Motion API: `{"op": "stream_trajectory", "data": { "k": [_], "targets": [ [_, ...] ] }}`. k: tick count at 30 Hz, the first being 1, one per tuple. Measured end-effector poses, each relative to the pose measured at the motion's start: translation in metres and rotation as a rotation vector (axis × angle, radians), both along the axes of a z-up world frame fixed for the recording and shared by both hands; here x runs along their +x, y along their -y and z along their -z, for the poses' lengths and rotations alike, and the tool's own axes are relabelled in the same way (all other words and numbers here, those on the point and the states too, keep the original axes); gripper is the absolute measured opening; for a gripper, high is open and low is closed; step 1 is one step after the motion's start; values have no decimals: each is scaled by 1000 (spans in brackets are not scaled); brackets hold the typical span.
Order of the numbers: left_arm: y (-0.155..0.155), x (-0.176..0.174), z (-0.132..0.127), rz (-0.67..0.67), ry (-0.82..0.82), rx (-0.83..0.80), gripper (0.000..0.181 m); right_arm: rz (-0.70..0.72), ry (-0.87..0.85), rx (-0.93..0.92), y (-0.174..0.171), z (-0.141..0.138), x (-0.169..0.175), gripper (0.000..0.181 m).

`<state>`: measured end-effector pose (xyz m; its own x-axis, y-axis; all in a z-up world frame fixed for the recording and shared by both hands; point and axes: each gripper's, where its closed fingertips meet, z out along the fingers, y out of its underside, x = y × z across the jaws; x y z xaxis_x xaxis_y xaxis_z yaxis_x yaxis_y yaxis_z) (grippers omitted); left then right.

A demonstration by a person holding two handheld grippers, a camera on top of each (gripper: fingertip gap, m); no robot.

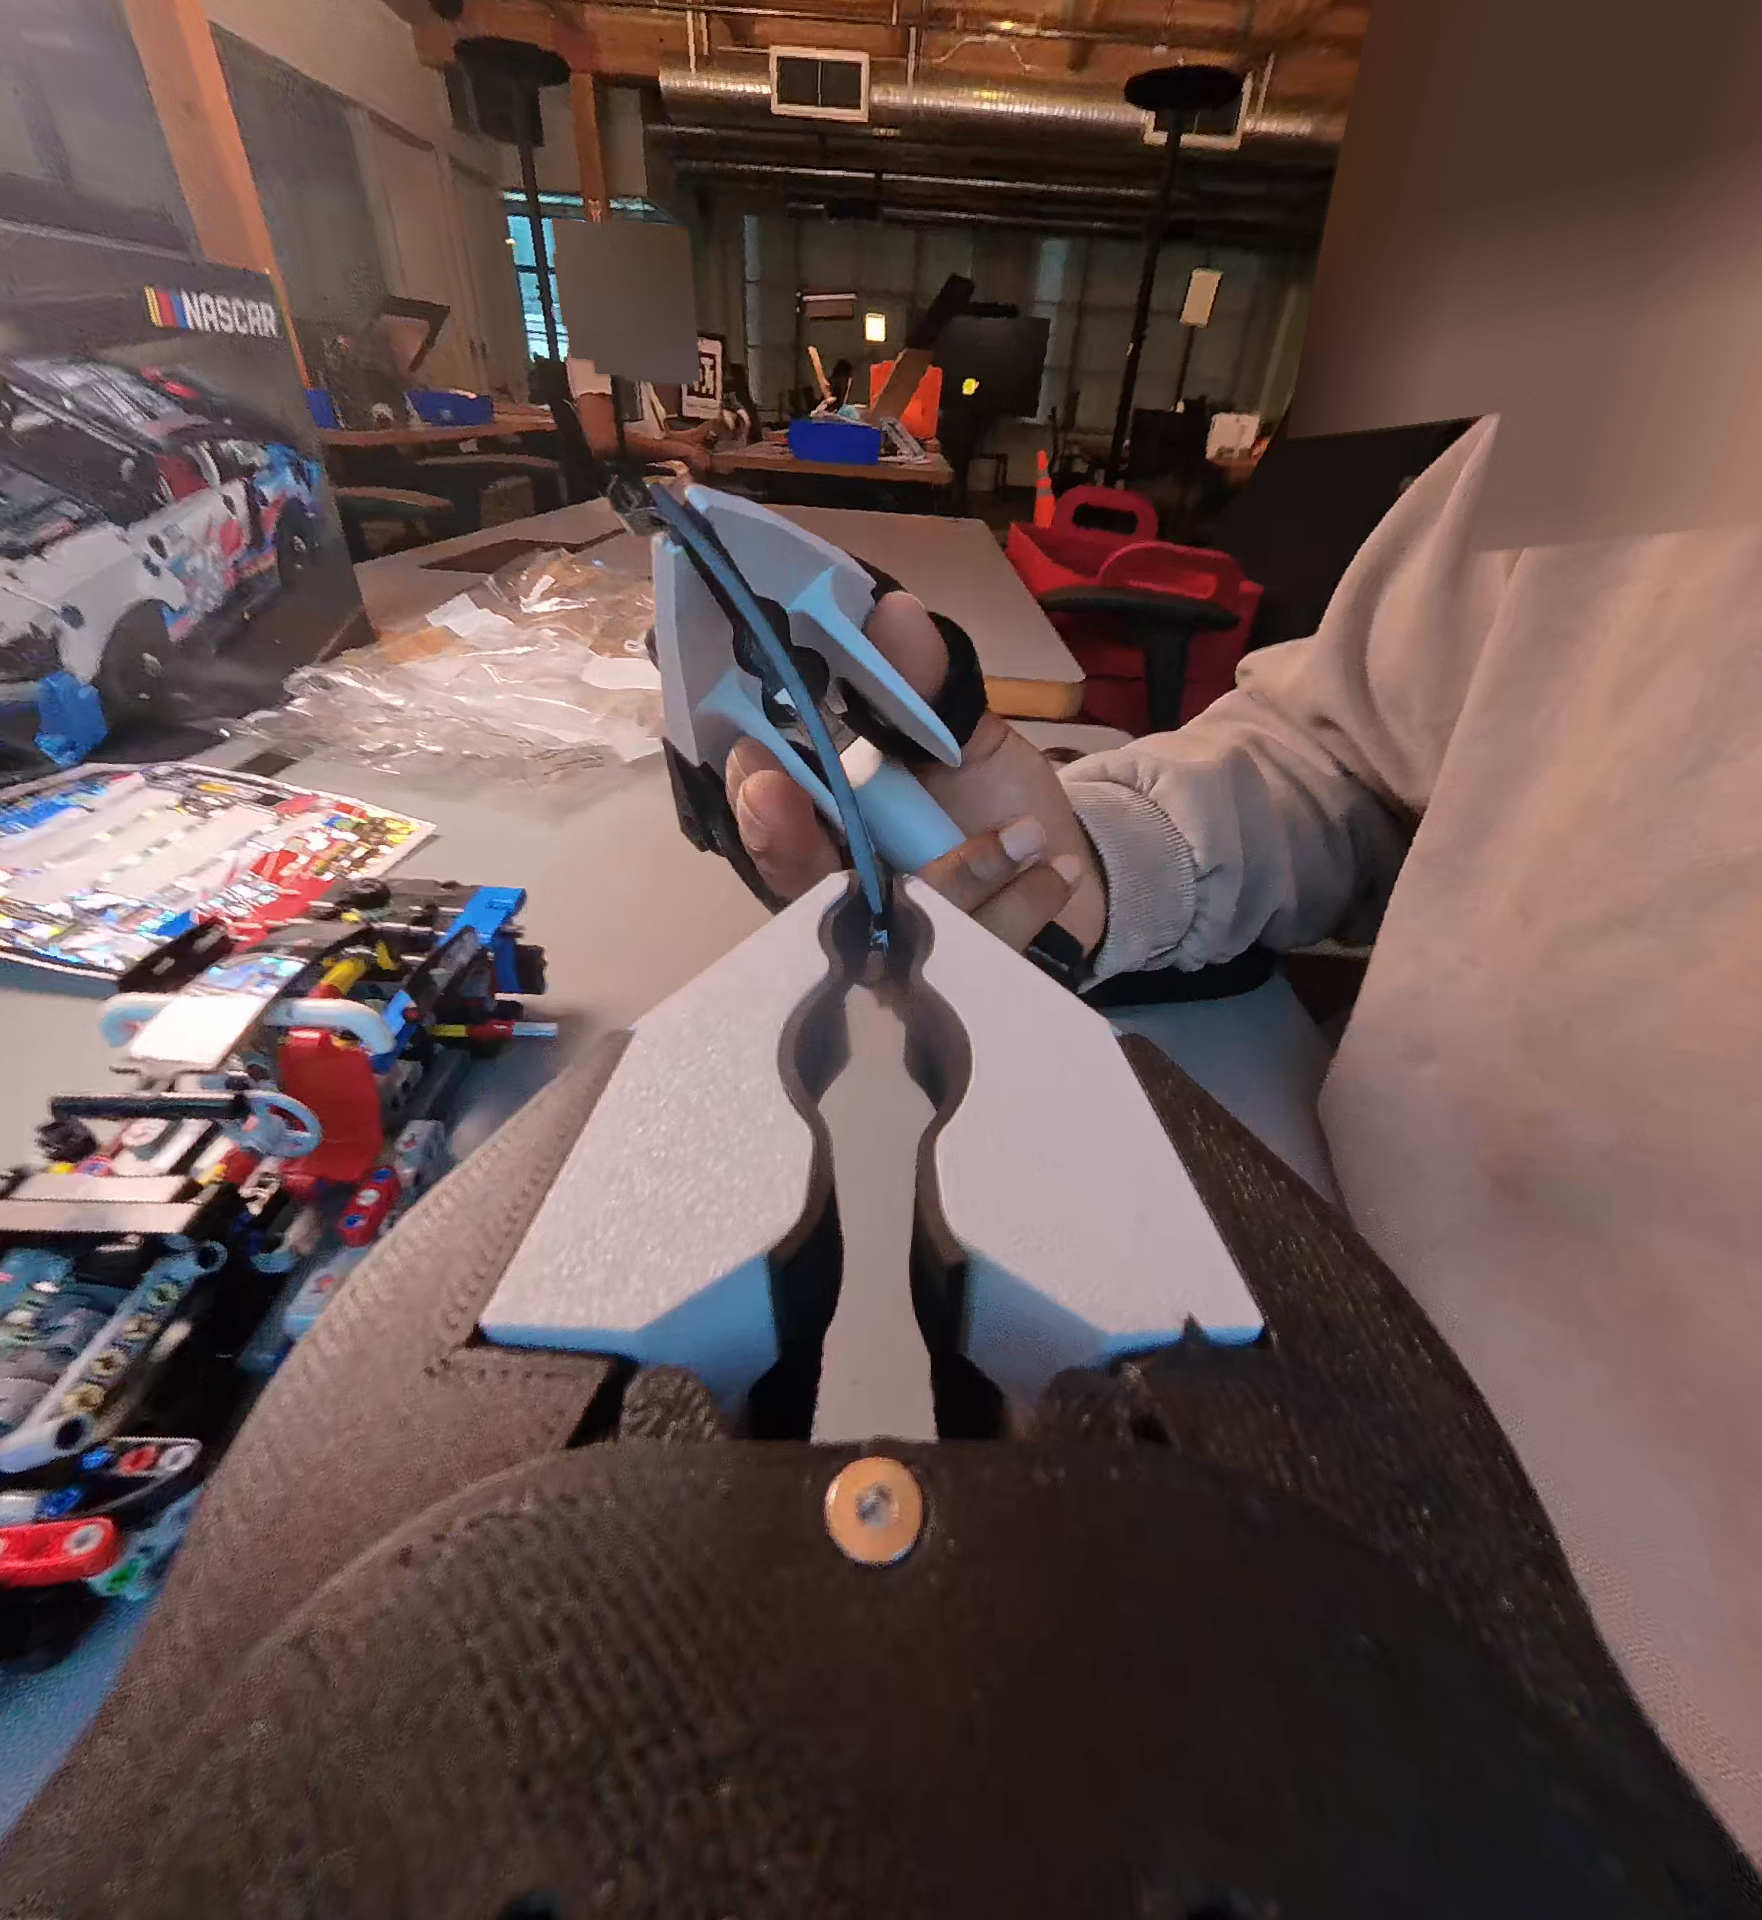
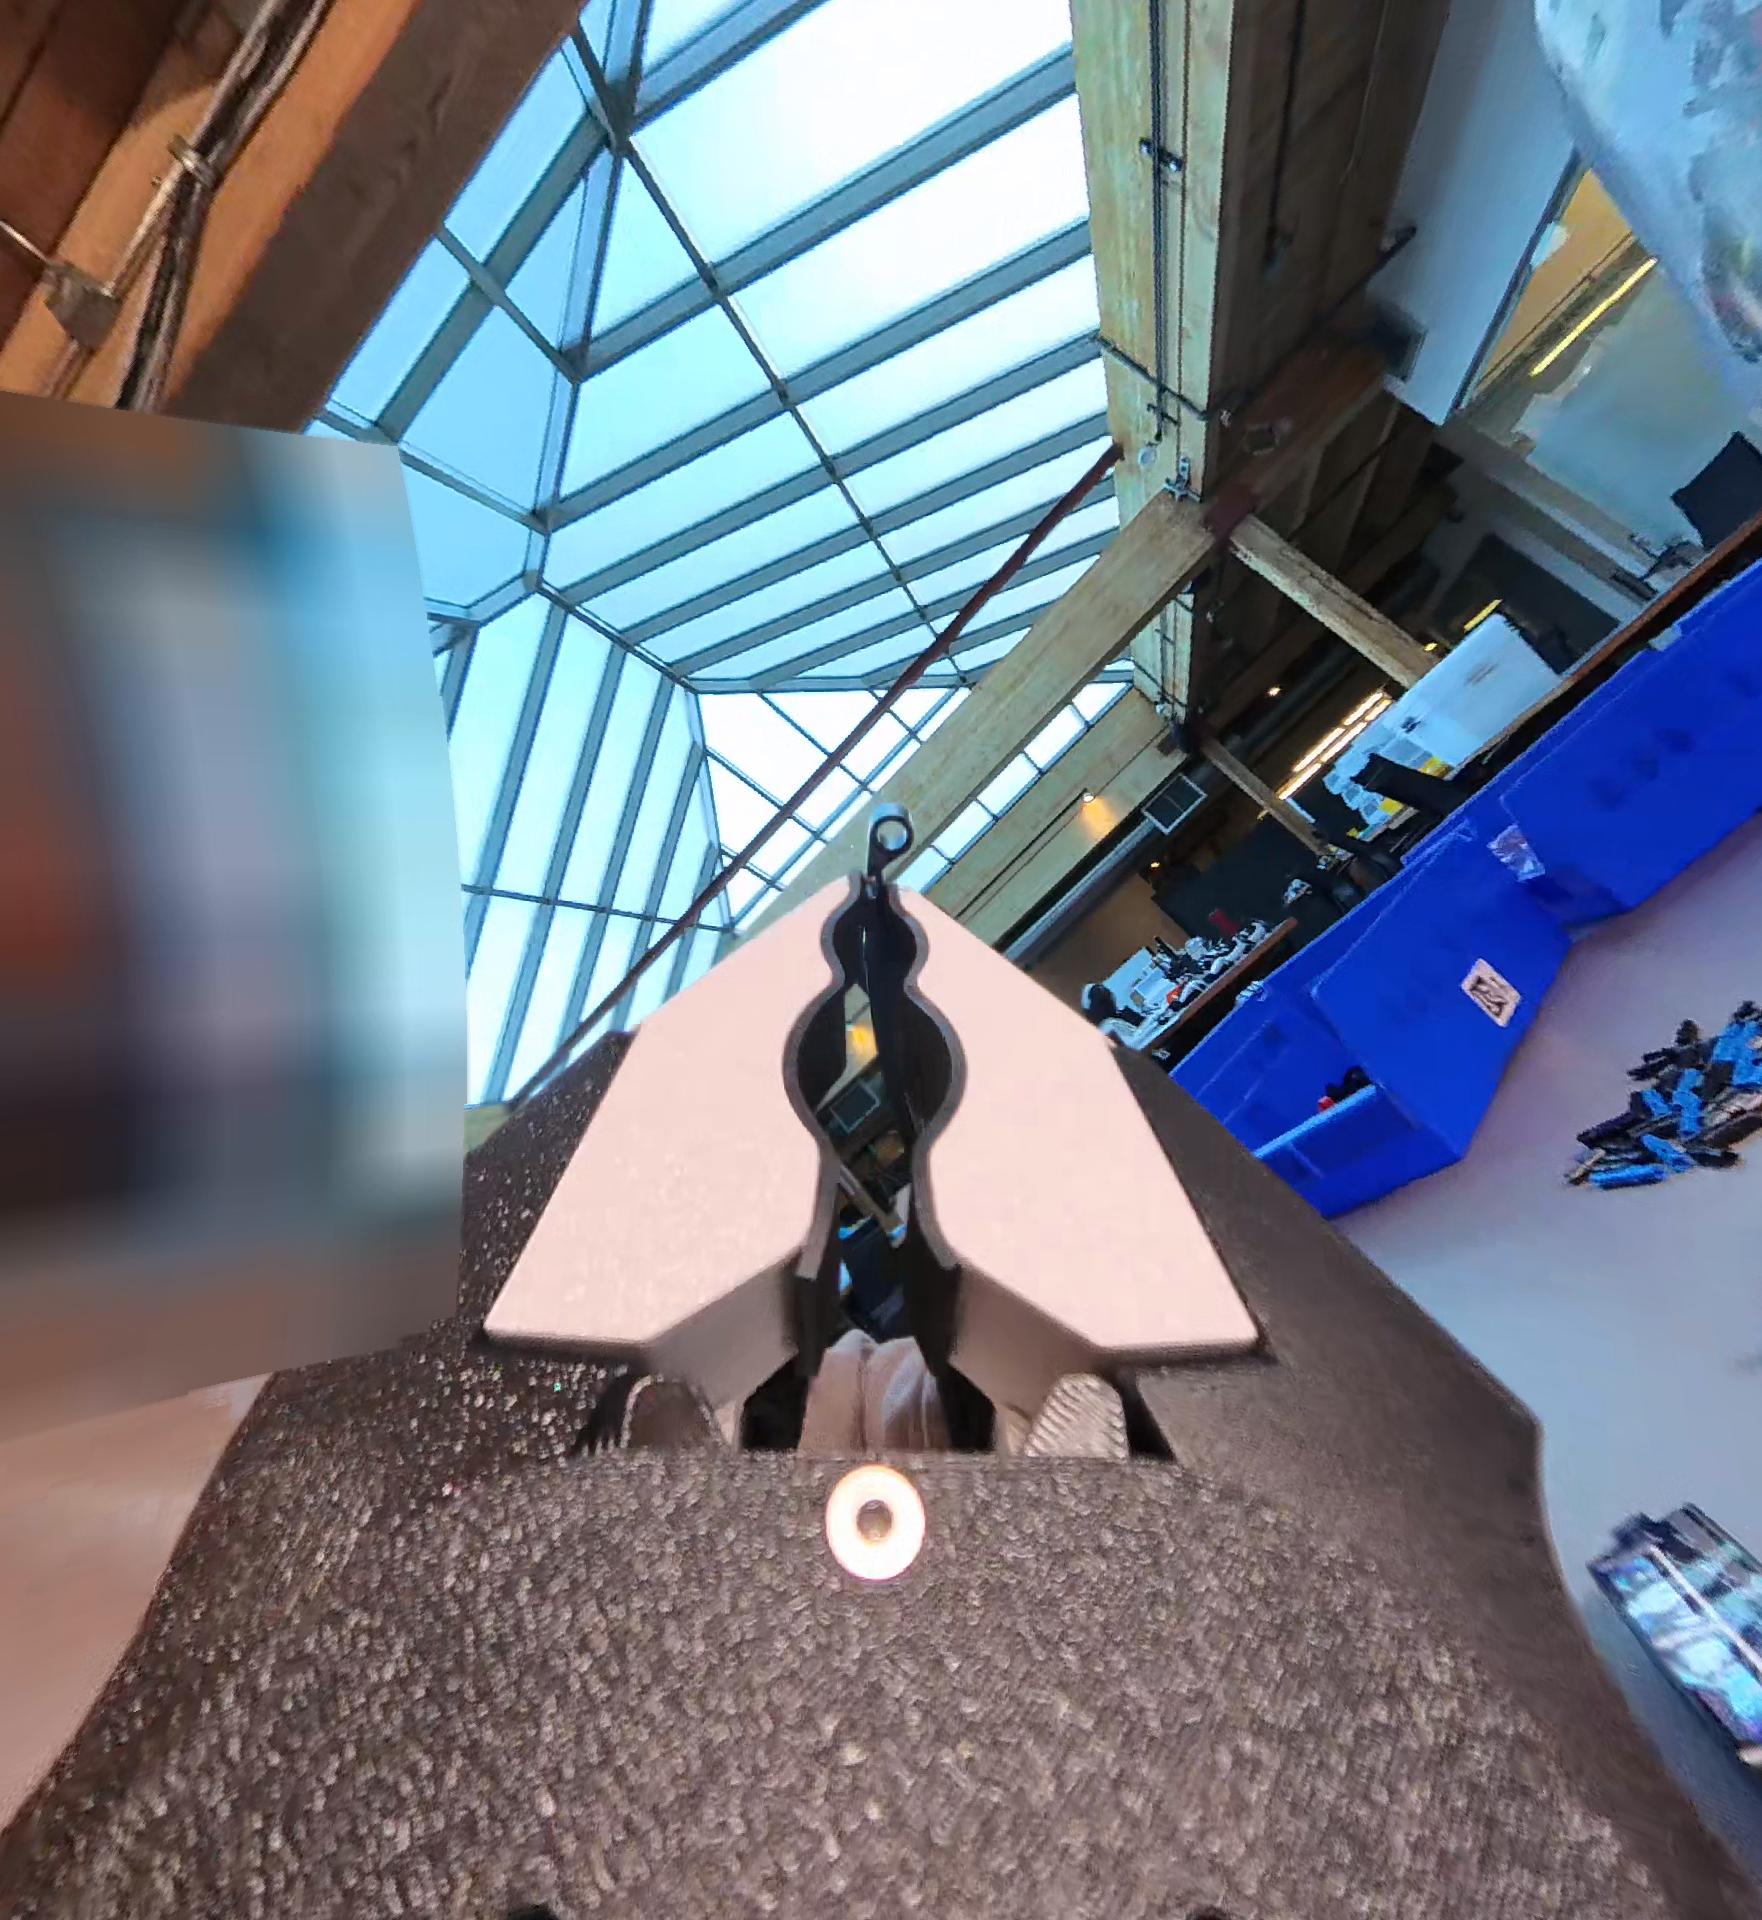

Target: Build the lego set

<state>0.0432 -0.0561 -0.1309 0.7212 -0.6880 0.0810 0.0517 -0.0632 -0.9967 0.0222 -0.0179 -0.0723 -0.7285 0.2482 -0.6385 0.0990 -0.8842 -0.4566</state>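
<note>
A: Where's the hose?
B: Frame centre: left gripper (image 1: pixel 872 940) pinches one end of the hose (image 1: pixel 752 623), right gripper (image 2: pixel 872 914) clamps the other. Car (image 1: pixel 202 1195) sits lower left.

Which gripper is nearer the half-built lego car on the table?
Left. The left gripper sits just right of the half-built lego car, low over the table. The right gripper is farther back and raised; both are pinching one thin black flexible rod between them.
</note>
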Motion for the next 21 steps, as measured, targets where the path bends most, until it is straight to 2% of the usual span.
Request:
{"op": "stream_trajectory", "data": {
  "k": [1,3,6,8,10,12,15,18,21],
  "targets": [
    [0,-1,1,27,65,-40,1,27,22,15,-3,3,-3,0],
    [-1,-4,4,95,227,-149,1,63,79,83,-7,10,-9,1],
    [3,-11,1,247,529,-338,0,175,197,319,-37,27,-15,32],
    [-3,-22,5,251,670,-430,0,282,224,577,-59,37,-7,30],
    [0,-22,10,309,734,-511,0,372,182,936,-63,45,7,29],
    [-2,-24,19,306,757,-568,0,395,164,1232,-59,56,15,46],
    [-1,-16,34,331,695,-642,0,282,180,1520,-43,78,18,61],
    [3,-7,44,369,614,-709,0,120,152,1775,-27,94,19,66],
    [6,4,49,426,586,-746,0,-30,100,1916,-7,104,18,66]
  ]
}}
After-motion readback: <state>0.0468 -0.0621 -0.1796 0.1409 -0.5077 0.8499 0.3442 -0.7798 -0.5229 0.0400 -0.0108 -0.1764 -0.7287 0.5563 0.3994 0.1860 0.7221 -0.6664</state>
